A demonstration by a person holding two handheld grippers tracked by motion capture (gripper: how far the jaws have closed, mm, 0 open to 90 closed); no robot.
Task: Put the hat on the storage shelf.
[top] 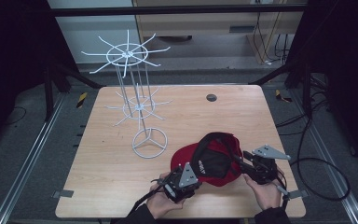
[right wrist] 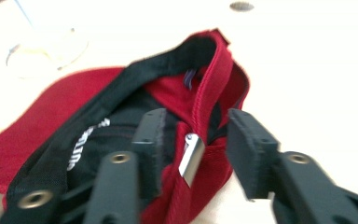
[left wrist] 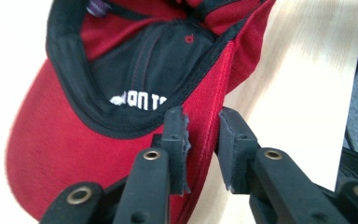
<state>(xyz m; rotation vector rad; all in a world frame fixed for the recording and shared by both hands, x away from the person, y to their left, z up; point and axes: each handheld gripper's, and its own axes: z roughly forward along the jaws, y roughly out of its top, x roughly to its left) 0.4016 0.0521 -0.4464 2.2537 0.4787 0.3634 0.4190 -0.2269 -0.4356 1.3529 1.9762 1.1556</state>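
Observation:
A red cap (top: 214, 161) with a black lining lies upside down at the near right of the wooden table (top: 112, 182). My left gripper (top: 196, 172) is at the cap's near left side. In the left gripper view the cap's (left wrist: 51, 140) red stitched side edge runs between the jaws of this gripper (left wrist: 201, 126); the left pad touches it and the right pad stands a little off. My right gripper (top: 244, 163) is at the cap's right end. In the right gripper view its jaws (right wrist: 196, 126) stand wide apart around the back strap and its metal buckle (right wrist: 191, 156).
A white wire hat stand (top: 140, 105) with two tiers of spokes rises at the table's left centre on a ring base (top: 149, 142). A dark round plug (top: 211, 97) sits in the far tabletop. Cables (top: 321, 172) lie on the floor at the right.

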